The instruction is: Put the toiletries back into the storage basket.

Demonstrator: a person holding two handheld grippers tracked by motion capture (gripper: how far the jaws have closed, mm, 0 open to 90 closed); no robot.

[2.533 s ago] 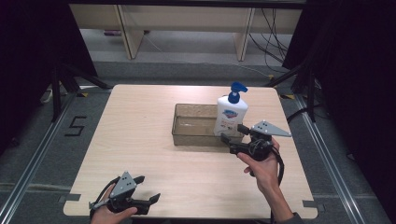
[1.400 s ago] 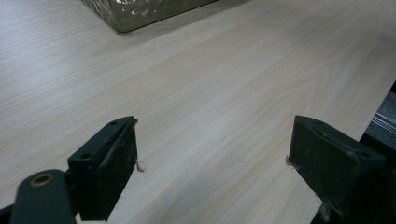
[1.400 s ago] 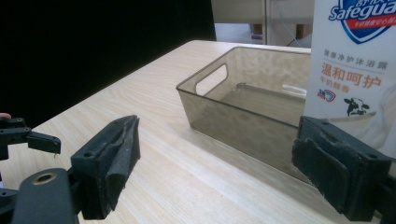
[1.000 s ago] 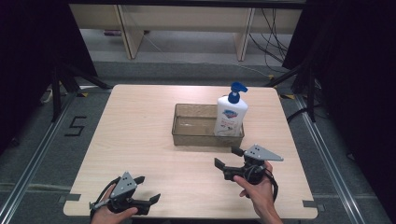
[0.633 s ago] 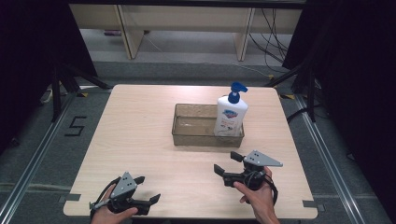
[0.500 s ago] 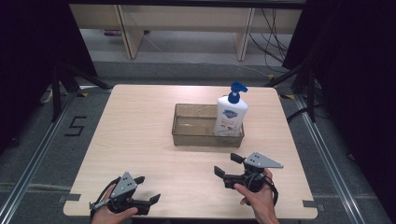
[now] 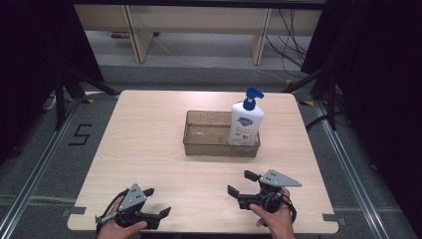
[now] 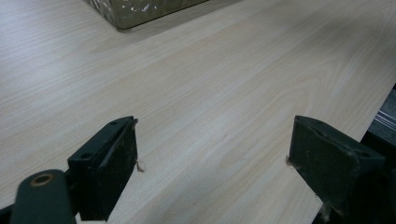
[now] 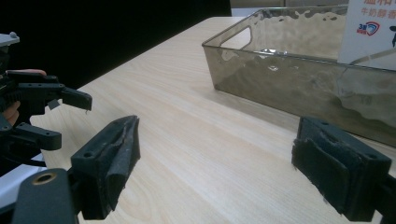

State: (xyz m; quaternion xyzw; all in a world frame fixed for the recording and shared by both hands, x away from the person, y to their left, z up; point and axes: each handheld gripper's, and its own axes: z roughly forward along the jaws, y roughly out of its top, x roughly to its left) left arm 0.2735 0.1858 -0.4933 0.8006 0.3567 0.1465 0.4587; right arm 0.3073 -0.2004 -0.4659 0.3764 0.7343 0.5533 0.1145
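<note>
Soap bottle [image 7: 246, 121] stands upright in the tray's [image 7: 219, 148] right end (well clear), so park both gaping, empty tools [image 7: 239, 182] [image 7: 158, 201] near the worktop's [image 7: 149, 129] front edge

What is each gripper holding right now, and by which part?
Nothing is held. The left gripper and right gripper both stand open over bare table; the soap bottle stands untouched in the tray.
</note>
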